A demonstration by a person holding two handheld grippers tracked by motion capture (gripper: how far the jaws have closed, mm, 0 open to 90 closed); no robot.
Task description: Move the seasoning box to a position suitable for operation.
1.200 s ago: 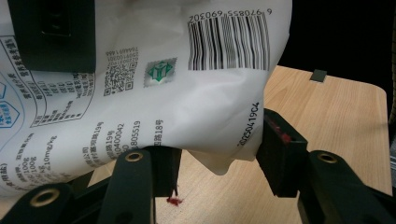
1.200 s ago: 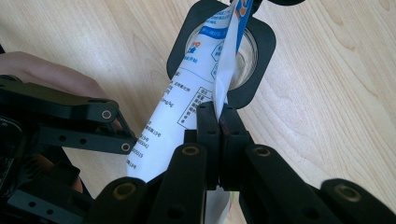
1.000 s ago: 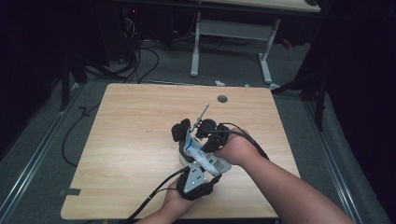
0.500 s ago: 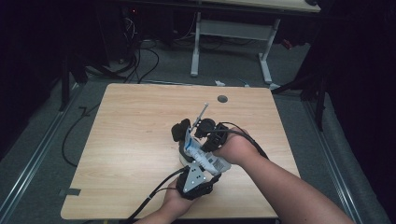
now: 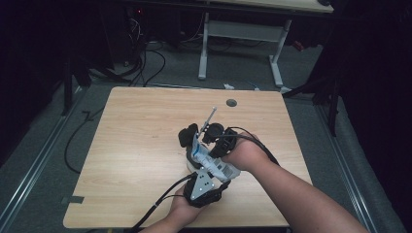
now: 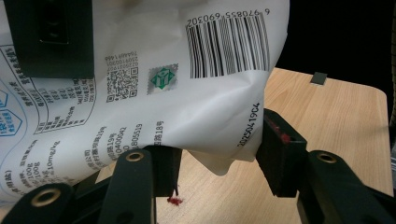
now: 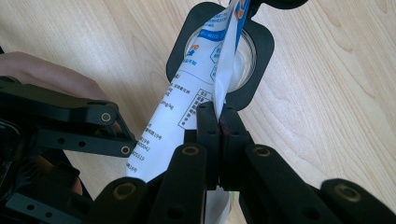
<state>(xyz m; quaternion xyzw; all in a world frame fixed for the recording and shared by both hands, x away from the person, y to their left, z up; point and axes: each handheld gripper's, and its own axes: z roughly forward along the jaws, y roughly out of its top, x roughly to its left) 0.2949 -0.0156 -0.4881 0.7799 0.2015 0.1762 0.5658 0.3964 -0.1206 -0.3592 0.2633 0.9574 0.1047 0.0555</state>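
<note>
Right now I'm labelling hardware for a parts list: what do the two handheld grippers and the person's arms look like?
Both grippers are black. The left gripper carries a grey three-cornered plate dotted with small holes, and a black cable trails off the table's near edge. Its fingers are blocky, with red smudges and brass-coloured rivets. The right gripper has the same linkage bars and rivets, and a black cable. Both forearms are bare, no sleeves.

A dim lab or workroom: a bare wooden counter (image 5: pixel 145 145), loose cables (image 5: pixel 145 63) on grey floor (image 5: pixel 43 136), another desk (image 5: pixel 243 29) behind.
</note>
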